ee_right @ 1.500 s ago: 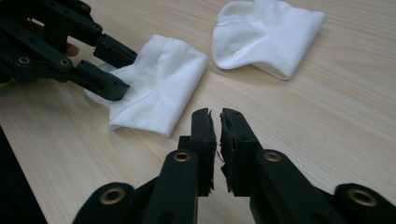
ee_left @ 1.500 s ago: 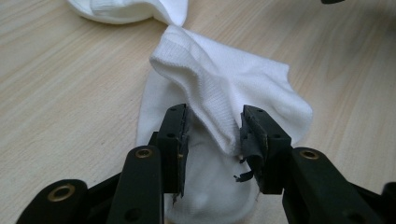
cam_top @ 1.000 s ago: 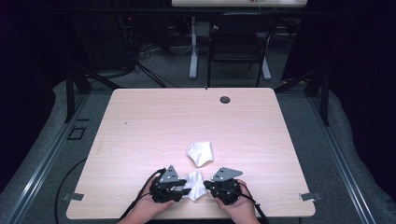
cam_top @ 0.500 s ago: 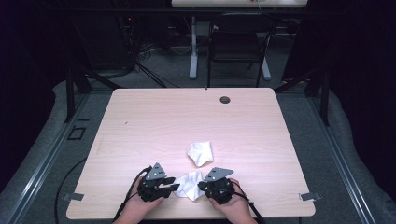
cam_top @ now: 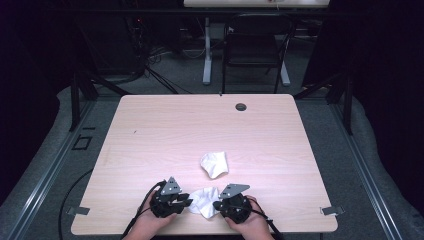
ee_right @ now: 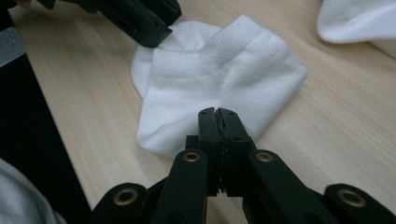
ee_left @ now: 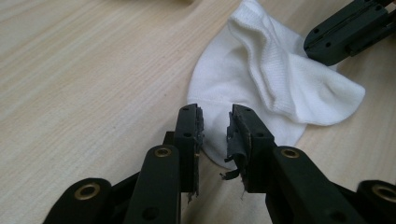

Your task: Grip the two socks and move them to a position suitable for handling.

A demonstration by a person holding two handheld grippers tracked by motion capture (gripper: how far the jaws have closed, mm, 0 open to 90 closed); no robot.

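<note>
A white sock lies near the table's front edge between my two grippers. My left gripper is at the sock's left end. In the left gripper view, the left gripper has just been closing its jaws. A narrow gap remains between them, and the sock's rounded edge lies under that gap. My right gripper is at the sock's other end. In the right gripper view, the right gripper has its jaws pressed together on the edge of the sock.
A second white sock lies crumpled a little farther up the wooden table. A round cable hole sits near the far edge. A chair stands beyond the table. The front edge is just behind both hands.
Both grippers have shifted slightly left and toward the front edge, and the sock between them has moved with them. The left jaws stand narrower than before.
</note>
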